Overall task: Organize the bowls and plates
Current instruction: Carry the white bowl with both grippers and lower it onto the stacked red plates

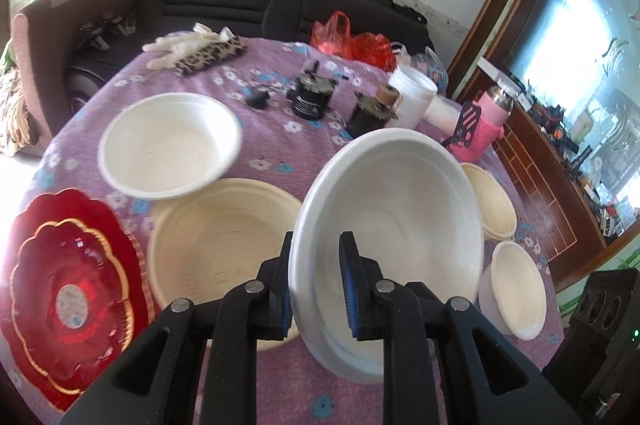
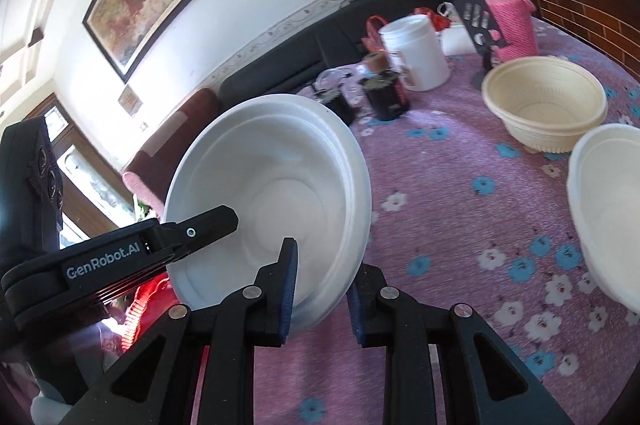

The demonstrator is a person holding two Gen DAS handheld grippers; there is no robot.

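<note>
My left gripper (image 1: 318, 241) is shut on the lower left rim of a white foam bowl (image 1: 400, 225), which hangs tilted above the table. The right wrist view shows that white bowl (image 2: 272, 185) with my right gripper (image 2: 326, 257) shut on its lower rim, one pad inside and one outside. My left gripper (image 2: 224, 219) reaches the bowl's left rim there. On the cloth lie a second white bowl (image 1: 168, 145), a large cream bowl (image 1: 220, 233), stacked red plates (image 1: 68, 289), stacked cream bowls (image 1: 494, 201) (image 2: 544, 105) and a small pale bowl (image 1: 516, 289) (image 2: 608, 225).
The round table wears a purple flowered cloth (image 2: 460, 225). At its back stand black jars (image 1: 312, 97), a white jar (image 1: 412, 97), a pink-sleeved bottle (image 1: 488, 121) and a red bag (image 1: 352, 41). A dark sofa (image 1: 224, 1) is behind, a wooden cabinet (image 1: 552, 185) to the right.
</note>
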